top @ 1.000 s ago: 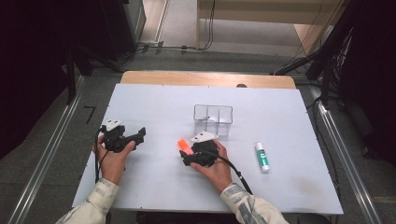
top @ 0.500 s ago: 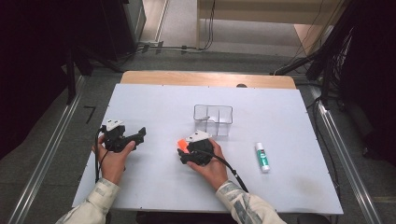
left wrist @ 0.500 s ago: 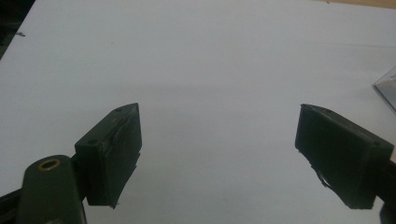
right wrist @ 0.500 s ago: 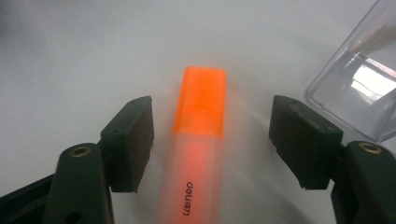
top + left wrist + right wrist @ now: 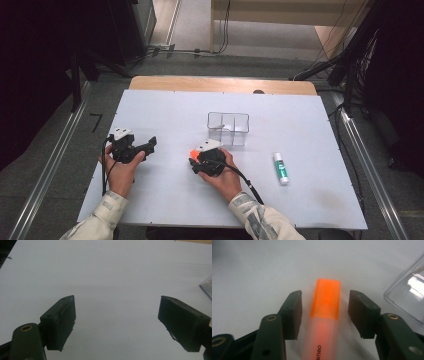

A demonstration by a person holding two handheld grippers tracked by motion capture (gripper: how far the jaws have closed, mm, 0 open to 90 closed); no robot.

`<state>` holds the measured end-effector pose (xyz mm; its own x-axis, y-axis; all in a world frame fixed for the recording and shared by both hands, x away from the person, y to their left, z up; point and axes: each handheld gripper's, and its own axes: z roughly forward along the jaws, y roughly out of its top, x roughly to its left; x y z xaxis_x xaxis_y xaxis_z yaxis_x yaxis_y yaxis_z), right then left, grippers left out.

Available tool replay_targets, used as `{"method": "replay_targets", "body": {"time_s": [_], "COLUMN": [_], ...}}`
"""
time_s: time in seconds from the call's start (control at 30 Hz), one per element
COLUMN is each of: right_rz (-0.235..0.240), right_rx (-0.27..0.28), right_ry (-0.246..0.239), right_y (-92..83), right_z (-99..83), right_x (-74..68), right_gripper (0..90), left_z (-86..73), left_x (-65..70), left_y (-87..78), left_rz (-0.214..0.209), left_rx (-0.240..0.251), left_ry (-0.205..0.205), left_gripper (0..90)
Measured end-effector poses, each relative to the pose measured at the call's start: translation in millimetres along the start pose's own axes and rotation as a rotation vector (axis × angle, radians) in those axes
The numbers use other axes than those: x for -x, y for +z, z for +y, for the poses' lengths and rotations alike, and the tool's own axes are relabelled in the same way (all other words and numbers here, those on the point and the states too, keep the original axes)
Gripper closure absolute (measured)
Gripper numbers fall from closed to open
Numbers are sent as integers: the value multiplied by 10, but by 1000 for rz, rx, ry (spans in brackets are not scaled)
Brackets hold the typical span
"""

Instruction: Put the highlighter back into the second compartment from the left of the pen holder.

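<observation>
Right gripper view: the right gripper [image 5: 325, 306] straddles an orange highlighter [image 5: 325, 312] lying on the white table [image 5: 249, 272]. Its jaws have just been closing, with small gaps left on both sides. Beside it stands a clear box [image 5: 228, 128]. The left gripper [image 5: 117, 317], jaws wide apart over bare table, has stayed put, and the right hand [image 5: 220, 172] has barely shifted.

Orange highlighter's [image 5: 325, 315] lower end beyond frame edge; clear box [image 5: 409, 292] cropped.

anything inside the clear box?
The clear box looks empty in the high view apart from its divider walls and glare. Its near bottom edge is hidden behind the right hand-held gripper, which straddles the orange highlighter.
</observation>
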<state>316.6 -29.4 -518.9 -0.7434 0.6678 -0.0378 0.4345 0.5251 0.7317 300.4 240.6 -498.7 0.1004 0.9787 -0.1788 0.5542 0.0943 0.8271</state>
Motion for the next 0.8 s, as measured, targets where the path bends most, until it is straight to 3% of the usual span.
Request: {"method": "replay_targets", "body": {"time_s": [0.23,0.4,0.8], "right_rz": [5,-9,-16], "right_rx": [0,5,9], "right_ry": [22,-2,-19], "right_y": [-1,1,3], "right_z": [1,-1,-4], "right_x": [10,-14,-21], "right_gripper": [570,636,646], "left_z": [-2,-2,-1], "left_x": [6,9,11], "left_y": [4,5,4], "left_rz": [-2,-3,-2], "left_rx": [0,-1,-1], "left_ry": [0,1,2], "left_gripper": [154,154,154]}}
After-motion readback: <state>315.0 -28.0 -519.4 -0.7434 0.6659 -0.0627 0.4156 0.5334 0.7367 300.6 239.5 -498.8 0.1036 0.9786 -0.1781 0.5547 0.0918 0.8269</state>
